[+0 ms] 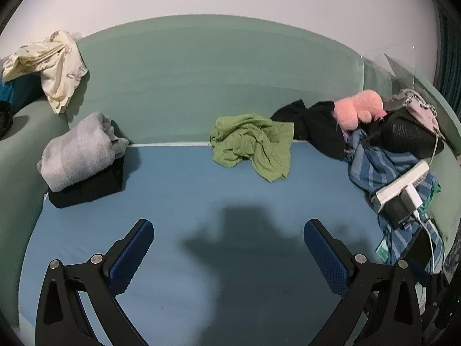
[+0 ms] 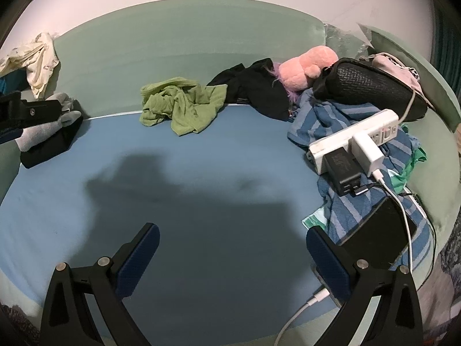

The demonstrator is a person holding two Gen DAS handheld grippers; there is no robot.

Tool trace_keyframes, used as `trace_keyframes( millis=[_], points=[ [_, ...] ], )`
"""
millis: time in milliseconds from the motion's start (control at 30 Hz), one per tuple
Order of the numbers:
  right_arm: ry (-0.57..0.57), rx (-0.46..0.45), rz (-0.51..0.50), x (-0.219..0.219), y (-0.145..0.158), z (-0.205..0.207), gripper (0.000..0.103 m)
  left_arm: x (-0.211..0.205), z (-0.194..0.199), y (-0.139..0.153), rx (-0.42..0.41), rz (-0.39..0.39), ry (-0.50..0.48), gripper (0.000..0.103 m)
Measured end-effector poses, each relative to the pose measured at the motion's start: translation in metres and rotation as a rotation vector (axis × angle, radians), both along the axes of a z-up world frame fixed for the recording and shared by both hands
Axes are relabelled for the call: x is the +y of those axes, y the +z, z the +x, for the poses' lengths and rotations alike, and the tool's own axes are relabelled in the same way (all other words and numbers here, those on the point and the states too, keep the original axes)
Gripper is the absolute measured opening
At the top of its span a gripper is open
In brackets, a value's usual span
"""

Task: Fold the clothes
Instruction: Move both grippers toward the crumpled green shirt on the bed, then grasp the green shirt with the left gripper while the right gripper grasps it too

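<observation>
In the left wrist view, a cream printed garment (image 1: 49,66) hangs over the green cushion at the upper left of the frame. Below it, at the left edge of the blue bed sheet (image 1: 187,196), a folded grey garment (image 1: 75,152) rests on top of a folded black garment (image 1: 86,190). At the lower centre, the left tongs (image 1: 227,248) are spread wide and released, grasping nothing; their blue pads (image 1: 132,256) hang over bare sheet and a dark shadow. A crumpled green shirt (image 1: 250,144) lies at the upper centre, against the foot of the green backrest (image 1: 187,86), well apart from the tongs. To its right lie a black garment (image 1: 317,127), a pink plush toy (image 1: 360,109), a black bag (image 1: 403,132), a blue striped cloth (image 1: 371,167) and a white power strip (image 1: 403,184) with chargers.

In the right wrist view, the right tongs (image 2: 232,253) are likewise wide open and empty at the lower centre, above shadowed sheet. The right pad (image 2: 328,262) sits just beside a dark phone (image 2: 377,239) with a white cable (image 2: 296,314); whether they touch cannot be told. The green shirt (image 2: 181,103) lies in the upper centre, far from these tongs too.
</observation>
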State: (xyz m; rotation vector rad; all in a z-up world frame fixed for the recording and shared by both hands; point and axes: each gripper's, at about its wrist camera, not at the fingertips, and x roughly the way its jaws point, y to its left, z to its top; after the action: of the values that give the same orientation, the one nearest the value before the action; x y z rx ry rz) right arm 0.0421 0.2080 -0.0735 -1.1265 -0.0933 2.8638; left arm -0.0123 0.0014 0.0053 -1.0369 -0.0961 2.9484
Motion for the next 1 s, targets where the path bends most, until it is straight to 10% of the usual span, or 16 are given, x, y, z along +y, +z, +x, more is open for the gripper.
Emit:
trace_keyframes(
  millis=[400,767,1000],
  points=[
    [-0.04,0.003,0.05,0.014,0.0,-0.019,0.103,0.009,-0.026,-0.014,-0.016,0.084,0.039,0.103],
    [0.059,0.002,0.063,-0.018,-0.004,-0.138,0.095,-0.01,-0.141,-0.064,-0.064,0.096,0.06,0.102],
    [0.092,-0.072,0.003,-0.059,-0.042,-0.259,0.056,-0.004,-0.239,-0.107,-0.111,0.173,-0.002,0.083]
  ],
)
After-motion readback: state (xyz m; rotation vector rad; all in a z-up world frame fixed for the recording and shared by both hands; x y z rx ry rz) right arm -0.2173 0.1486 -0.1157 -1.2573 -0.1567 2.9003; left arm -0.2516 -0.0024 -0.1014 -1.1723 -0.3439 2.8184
